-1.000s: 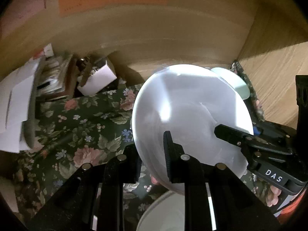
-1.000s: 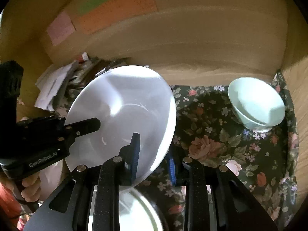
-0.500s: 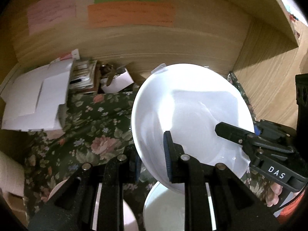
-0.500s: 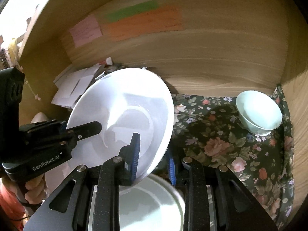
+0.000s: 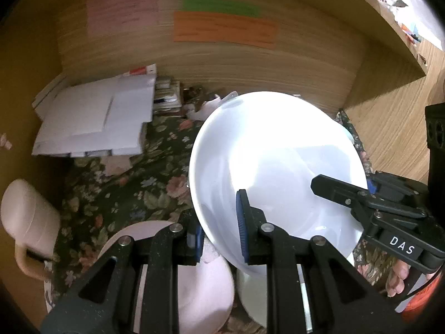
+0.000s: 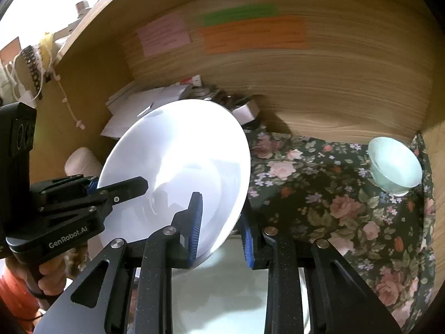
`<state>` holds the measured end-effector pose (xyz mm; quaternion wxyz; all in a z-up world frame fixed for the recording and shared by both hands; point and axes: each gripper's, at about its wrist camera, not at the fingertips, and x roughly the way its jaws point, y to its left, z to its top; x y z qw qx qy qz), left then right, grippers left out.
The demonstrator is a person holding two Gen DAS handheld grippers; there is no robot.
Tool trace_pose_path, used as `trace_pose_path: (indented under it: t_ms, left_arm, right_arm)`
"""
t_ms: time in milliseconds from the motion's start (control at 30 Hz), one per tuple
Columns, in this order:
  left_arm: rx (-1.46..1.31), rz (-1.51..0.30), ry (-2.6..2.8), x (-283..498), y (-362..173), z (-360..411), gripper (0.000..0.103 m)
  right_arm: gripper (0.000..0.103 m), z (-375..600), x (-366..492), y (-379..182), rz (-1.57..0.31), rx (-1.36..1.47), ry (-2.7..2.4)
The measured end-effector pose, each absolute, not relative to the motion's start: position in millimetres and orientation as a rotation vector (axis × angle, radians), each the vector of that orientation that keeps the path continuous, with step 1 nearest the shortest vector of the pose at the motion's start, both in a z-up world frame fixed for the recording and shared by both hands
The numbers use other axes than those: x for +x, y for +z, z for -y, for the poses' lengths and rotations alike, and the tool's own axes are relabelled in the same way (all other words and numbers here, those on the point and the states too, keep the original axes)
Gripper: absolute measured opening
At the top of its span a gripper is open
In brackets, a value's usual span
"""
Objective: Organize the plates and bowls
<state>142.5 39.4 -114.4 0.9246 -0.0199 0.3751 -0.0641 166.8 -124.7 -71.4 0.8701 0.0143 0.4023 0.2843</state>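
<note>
We grip the white plate (image 5: 275, 167) w/ both grippers, left (image 5: 219, 222) & right (image 6: 219, 222) clamped on opposite rims, tilted above the floral cloth (image 6: 333, 194); green bowl (image 6: 395, 167) far right.

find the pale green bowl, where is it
In the right wrist view the pale green bowl sits far right on the floral cloth, in the back corner by the wooden wall.

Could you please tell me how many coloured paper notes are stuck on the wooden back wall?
3: a pink note on the left, a green note to its right, and an orange note just below the green one.
</note>
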Motion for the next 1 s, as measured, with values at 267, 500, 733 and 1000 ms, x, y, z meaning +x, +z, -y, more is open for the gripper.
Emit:
trace_pose_path:
  t_ms: [267,500,733,1000]
  left_arm:
    - [-0.063,-0.772,-0.099,120,-118,-63,0.02]
    - [-0.081,-0.785,-0.068,105,-126,-82,0.02]
    - [-0.108,-0.799,-0.038,96,-136,-101,0.02]
    - [-0.098,-0.84,-0.008,83,-159,-119,0.02]
  right_arm:
    - [0.023,101,154,-77,-0.853,0.012,0.631]
    - [0.023,81,145,-85,-0.872,-0.01,0.664]
    - [0.023,63,140,-96,-0.904,-0.016,0.697]
    - [0.023,41,136,-122,-0.981,-0.03,0.742]
